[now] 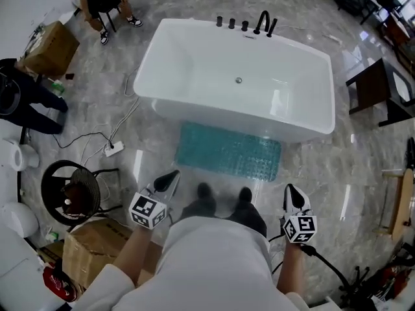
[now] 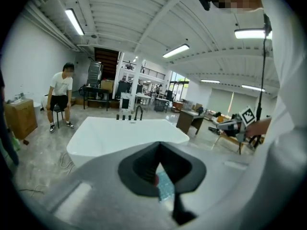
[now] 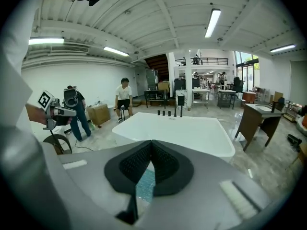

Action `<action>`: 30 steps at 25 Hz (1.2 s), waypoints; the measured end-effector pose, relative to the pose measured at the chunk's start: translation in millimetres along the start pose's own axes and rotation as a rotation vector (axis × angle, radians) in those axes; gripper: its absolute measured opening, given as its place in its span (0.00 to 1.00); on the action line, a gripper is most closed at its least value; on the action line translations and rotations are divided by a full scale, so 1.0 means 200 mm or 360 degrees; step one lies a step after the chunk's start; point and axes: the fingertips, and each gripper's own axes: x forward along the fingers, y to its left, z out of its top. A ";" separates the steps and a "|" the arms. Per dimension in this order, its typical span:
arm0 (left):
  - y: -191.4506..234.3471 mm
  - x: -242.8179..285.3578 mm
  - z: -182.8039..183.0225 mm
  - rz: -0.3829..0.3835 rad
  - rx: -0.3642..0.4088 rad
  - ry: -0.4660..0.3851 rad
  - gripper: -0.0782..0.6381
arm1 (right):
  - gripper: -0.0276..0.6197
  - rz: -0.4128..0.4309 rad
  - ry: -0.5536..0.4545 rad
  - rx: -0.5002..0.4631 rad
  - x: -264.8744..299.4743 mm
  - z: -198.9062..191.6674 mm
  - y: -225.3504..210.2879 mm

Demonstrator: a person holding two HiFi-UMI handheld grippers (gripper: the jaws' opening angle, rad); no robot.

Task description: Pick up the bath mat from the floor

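A teal, bumpy, rectangular bath mat [image 1: 228, 151] is laid flat on the grey floor [image 1: 318, 173], just beside the white bathtub's [image 1: 194, 70] long side.

floor [image 1: 363, 167]: I'm standing on glossy grey marble | ahead: white tub [image 1: 194, 63] is sitting with black taps [image 1: 264, 21] at its far rim | left: box [image 1: 50, 47] and fan [image 1: 68, 190] are standing | right: dark desk [image 1: 371, 86] is standing | light: tubes [image 3: 212, 22] are glowing under a white ribbed ceiling [image 3: 158, 13]

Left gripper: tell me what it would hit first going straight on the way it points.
Probably the teal bath mat: the shut left gripper aims forward and down at it, short of the bathtub. Depth is uncertain.
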 end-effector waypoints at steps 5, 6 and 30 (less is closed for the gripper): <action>0.05 0.07 -0.02 -0.0089 0.0008 0.0024 0.11 | 0.05 -0.0096 0.0014 0.0036 0.02 -0.05 -0.01; 0.06 0.08 -0.02 -0.0102 0.0005 0.0027 0.11 | 0.05 -0.0109 0.0017 0.0043 0.02 -0.06 -0.01; 0.04 0.75 -0.21 -0.0036 -0.0105 0.0098 0.11 | 0.05 -0.0181 0.0237 0.0240 0.39 -0.40 -0.59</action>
